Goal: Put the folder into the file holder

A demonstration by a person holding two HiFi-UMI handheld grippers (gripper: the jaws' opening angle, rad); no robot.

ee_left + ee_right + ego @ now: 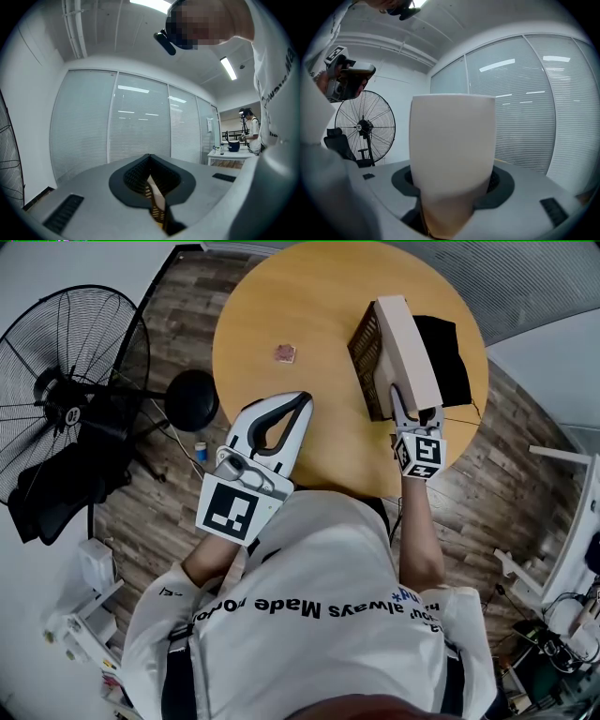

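A thick beige folder [410, 345] lies along the right side of a dark mesh file holder [366, 351] on the round wooden table [281, 296]. I cannot tell how deep it sits in the holder. My right gripper [415, 401] is shut on the folder's near end. In the right gripper view the folder [452, 140] fills the space between the jaws of the right gripper [452, 183]. My left gripper [302, 401] hangs over the table's near edge, left of the holder, shut on nothing. Behind the closed tips of the left gripper [150, 157], the mesh holder [153, 210] shows.
A black cloth or bag [448, 357] lies right of the folder. A small reddish object [285, 353] sits mid-table. A standing fan [70, 399] and a black stool [192, 399] are on the floor to the left. A person stands at a far desk [232, 154].
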